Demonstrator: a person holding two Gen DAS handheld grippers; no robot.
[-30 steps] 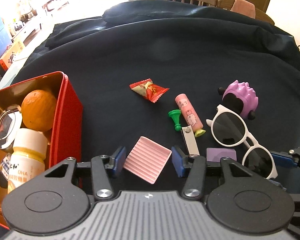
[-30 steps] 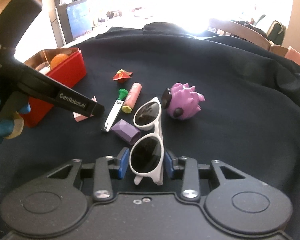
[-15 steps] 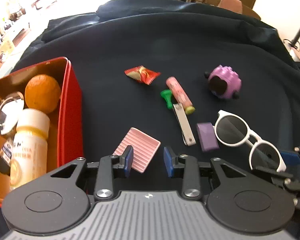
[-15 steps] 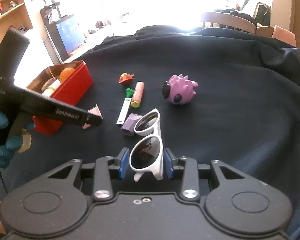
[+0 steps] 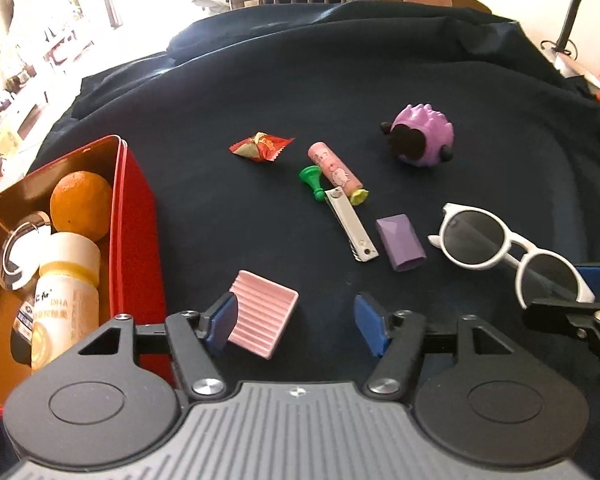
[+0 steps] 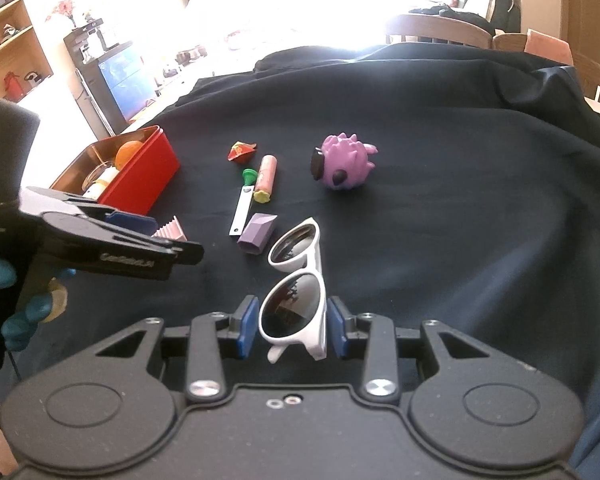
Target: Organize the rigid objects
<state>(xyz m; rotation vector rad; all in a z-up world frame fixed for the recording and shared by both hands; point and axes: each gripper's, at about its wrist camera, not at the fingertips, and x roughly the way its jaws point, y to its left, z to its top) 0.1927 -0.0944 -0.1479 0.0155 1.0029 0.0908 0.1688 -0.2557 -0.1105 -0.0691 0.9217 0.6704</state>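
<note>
Fingers on the left gripper [image 5: 296,326] have just been opening around the light, stiff pink dish [image 5: 262,322] beside the red tin [image 5: 138,216]; right gripper [image 6: 292,330] is clamping the fragile sunglasses [image 6: 296,280] by one rim.

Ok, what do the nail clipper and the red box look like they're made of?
Nail clipper: looks like metal, a flat silvery strip with a bright sheen and a rivet at each end. Red box: probably tin, with glossy red paint outside, a coppery reflective inside and a thin rolled rim.
</note>
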